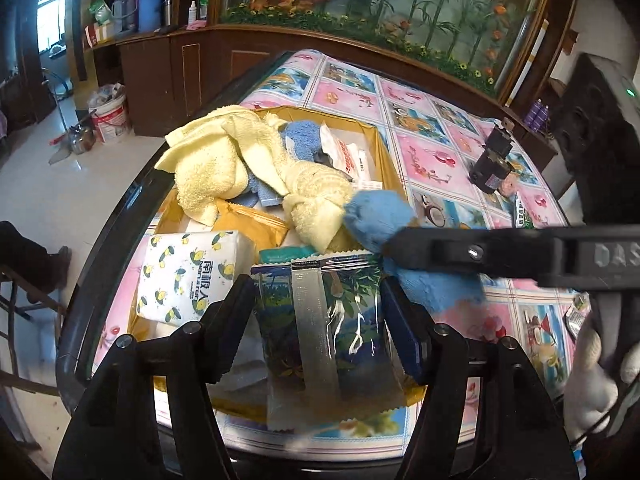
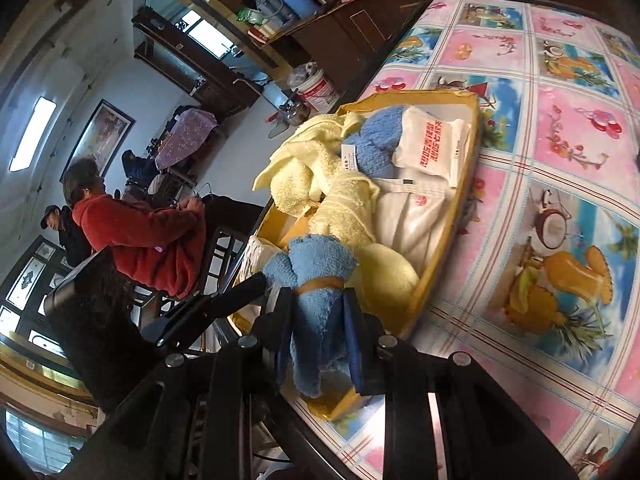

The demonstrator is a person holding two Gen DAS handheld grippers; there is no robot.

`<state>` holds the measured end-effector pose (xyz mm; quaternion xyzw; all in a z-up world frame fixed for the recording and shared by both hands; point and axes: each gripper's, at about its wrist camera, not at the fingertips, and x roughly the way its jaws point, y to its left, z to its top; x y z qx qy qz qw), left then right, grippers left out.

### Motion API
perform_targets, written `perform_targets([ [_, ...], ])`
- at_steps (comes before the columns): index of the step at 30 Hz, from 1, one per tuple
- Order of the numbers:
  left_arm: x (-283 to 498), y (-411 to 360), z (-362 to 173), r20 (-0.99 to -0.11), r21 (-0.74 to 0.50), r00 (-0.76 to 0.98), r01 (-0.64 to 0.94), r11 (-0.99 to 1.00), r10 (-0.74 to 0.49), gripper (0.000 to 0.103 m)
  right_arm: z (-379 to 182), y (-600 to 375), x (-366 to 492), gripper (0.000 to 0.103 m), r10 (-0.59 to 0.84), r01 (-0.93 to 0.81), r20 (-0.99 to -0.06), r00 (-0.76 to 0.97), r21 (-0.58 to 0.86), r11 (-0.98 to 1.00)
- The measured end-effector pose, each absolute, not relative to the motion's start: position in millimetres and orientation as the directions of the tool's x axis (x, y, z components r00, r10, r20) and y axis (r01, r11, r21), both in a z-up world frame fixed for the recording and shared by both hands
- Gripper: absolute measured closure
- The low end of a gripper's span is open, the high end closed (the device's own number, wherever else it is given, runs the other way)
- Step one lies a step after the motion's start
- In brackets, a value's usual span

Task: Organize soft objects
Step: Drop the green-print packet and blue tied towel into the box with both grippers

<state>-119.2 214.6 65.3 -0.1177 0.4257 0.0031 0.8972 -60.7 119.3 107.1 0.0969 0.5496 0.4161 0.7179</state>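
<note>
Fluffy rolled blue towel (image 2: 316,300); glossy pouch (image 1: 320,320)

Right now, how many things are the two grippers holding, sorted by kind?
Blue towel roll: 1, clamped in the right gripper
Printed foil packet: 1, between the fingers of the left gripper
Total: 2
</note>
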Motion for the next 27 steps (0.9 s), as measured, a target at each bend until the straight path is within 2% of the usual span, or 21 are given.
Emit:
perform_targets([
  [6,-127,221,58,-0.764,-0.226,0.634,-0.092,0.97,-0.118,0.037,87,137,-50,0.078,0.671,-0.447,-0.742,-0.014,0.605,0.659],
  [14,-116,194,43,-0.757,-0.136,0.652,-0.091,0.987,-0.044,0.036,89,158,-43,0.077,0.543,-0.514,-0.827,0.142,0.408,0.755],
  [18,-121,190,49,-0.738,-0.134,0.673,-0.082,0.988,-0.044,0.033,93,153,-49,0.076,0.593,-0.521,-0.8,0.093,0.468,0.713],
  [21,-129,193,60,-0.709,-0.148,0.704,-0.086,0.985,-0.045,0.033,104,142,-47,0.063,0.631,-0.51,-0.767,0.114,0.5,0.7],
  [23,-134,193,69,-0.689,-0.147,0.724,-0.094,0.985,-0.034,0.033,113,135,-45,0.049,0.657,-0.496,-0.742,0.132,0.525,0.692],
  [27,-143,191,86,-0.648,-0.113,0.761,-0.138,0.984,0.033,0.033,128,115,-46,0.047,0.699,-0.482,-0.693,0.176,0.558,0.675],
])
